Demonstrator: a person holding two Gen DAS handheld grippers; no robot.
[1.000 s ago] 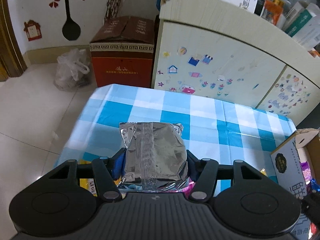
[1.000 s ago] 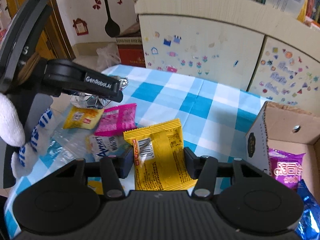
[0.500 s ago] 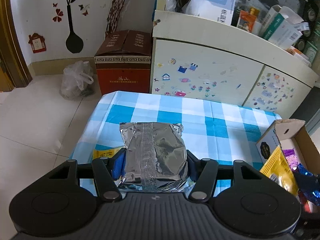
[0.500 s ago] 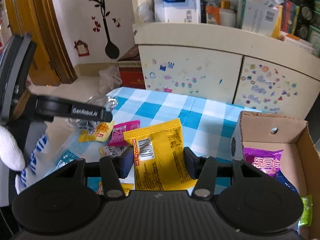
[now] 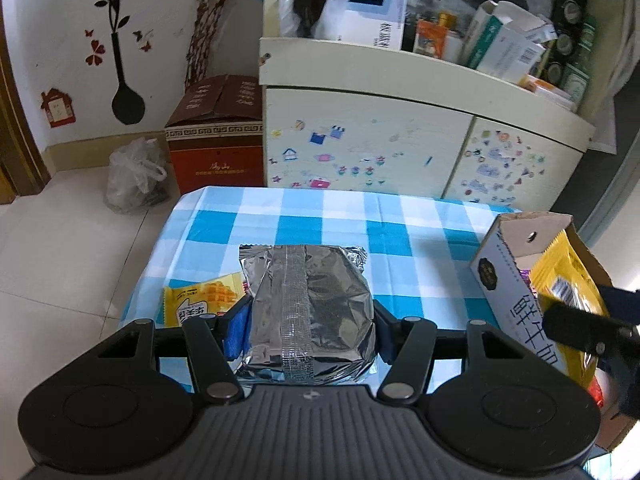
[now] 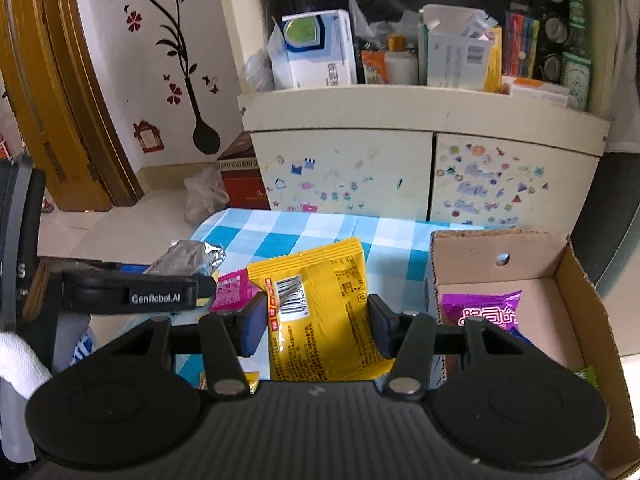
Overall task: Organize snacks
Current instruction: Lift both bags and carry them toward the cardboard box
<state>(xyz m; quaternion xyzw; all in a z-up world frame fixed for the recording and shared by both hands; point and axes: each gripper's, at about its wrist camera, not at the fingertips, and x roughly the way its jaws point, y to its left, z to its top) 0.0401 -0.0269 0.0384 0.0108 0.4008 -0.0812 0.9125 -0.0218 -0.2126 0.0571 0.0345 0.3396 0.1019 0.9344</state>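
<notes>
Currently: right tool (image 6: 316, 330) pinching yellow packet (image 6: 320, 316), cardboard box (image 6: 560, 276) at two o'clock, nearer than left tool (image 5: 308, 326) pinching silver packet (image 5: 308, 304).

Crinkled silver foil packet (image 5: 310, 308) between the left gripper's (image 5: 308, 330) blue pads, bright yellow packet (image 6: 320, 312) with a black-and-white barcode between the right gripper's (image 6: 314, 326) pads, blue-and-white checked tablecloth (image 5: 340, 220) beyond, purple packet (image 6: 480, 310) in the brown cardboard box (image 6: 576, 280) to the right
</notes>
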